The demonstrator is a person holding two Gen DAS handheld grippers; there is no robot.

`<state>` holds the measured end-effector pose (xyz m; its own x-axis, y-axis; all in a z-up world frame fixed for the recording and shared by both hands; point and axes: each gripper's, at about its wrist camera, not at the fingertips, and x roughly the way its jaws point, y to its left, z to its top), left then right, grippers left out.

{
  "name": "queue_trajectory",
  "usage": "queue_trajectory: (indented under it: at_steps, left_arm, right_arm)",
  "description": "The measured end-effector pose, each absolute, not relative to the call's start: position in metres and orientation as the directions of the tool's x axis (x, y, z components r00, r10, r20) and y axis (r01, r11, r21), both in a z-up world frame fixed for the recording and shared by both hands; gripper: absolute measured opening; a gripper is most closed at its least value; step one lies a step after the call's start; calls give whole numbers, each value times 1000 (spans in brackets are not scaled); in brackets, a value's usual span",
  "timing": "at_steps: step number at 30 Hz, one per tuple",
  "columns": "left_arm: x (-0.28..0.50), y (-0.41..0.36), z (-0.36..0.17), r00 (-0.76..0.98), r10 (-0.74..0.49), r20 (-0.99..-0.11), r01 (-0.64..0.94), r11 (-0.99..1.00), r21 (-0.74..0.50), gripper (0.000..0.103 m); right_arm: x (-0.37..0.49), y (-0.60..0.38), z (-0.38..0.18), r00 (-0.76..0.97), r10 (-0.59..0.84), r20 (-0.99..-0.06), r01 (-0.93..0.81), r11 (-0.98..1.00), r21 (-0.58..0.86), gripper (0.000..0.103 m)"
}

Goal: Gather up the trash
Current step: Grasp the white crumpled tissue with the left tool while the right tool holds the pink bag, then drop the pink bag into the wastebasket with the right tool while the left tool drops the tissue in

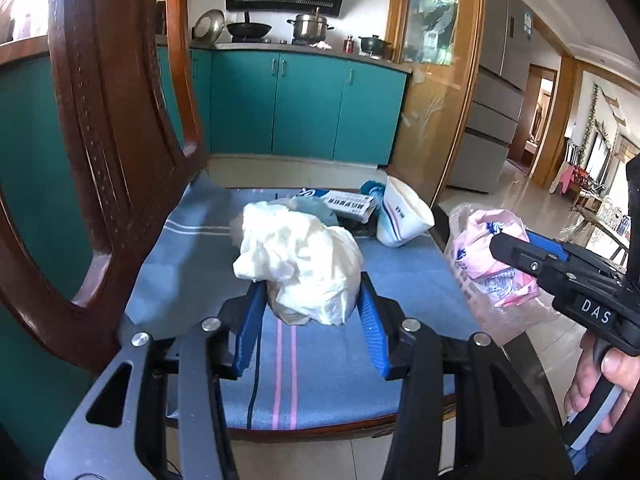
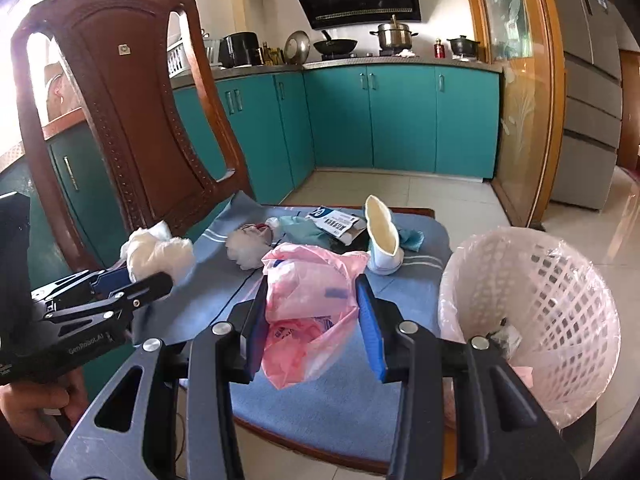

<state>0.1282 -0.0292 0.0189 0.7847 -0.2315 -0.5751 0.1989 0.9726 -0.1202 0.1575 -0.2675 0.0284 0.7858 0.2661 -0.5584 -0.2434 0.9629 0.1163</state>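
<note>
1. The left gripper (image 1: 310,308) is clamped on a crumpled white plastic bag (image 1: 298,264), which fills the centre of the left wrist view above the blue cushion (image 1: 400,280) of the wooden chair (image 1: 120,128).
2. The right gripper (image 2: 312,312) is clamped on a pink plastic bag (image 2: 308,280), at the middle of the right wrist view. The bag hangs loose below the fingers.
3. Both loads look soft and light, so a steady squeeze should do. The likely step is carrying each bag to the white basket (image 2: 560,280), and the pink one is nearer to it.
4. I would lift the pink bag clear of the cushion before swinging it right, since its trailing end could snag the basket rim.
5. Release only once the bag is well over the basket mouth; thin film may cling to the blue pads.
6. More trash waits at the far edge of the cushion: a white paper cup (image 2: 382,240) on its side, a printed packet (image 2: 334,222), a teal scrap (image 2: 304,228) and a small white wad (image 2: 246,248).
7. Only the right wrist view shows the basket, at the lower right of the frame, with its liner and a dark scrap already inside.
8. The small wad appears in that view alone; in the left view the white bag may well be covering it.
9. The left view shows the right gripper from the side, at the right edge, with the person's hand (image 1: 596,384) below it.
</note>
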Motion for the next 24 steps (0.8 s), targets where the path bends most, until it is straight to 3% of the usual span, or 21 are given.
queue_trajectory:
  at_steps: [24]
  left_arm:
    - [125,-28,19,776,-233,-586,201,972,-120,48]
  right_arm:
    - [162,-269,19,782,244,-574,-227,968,102,41]
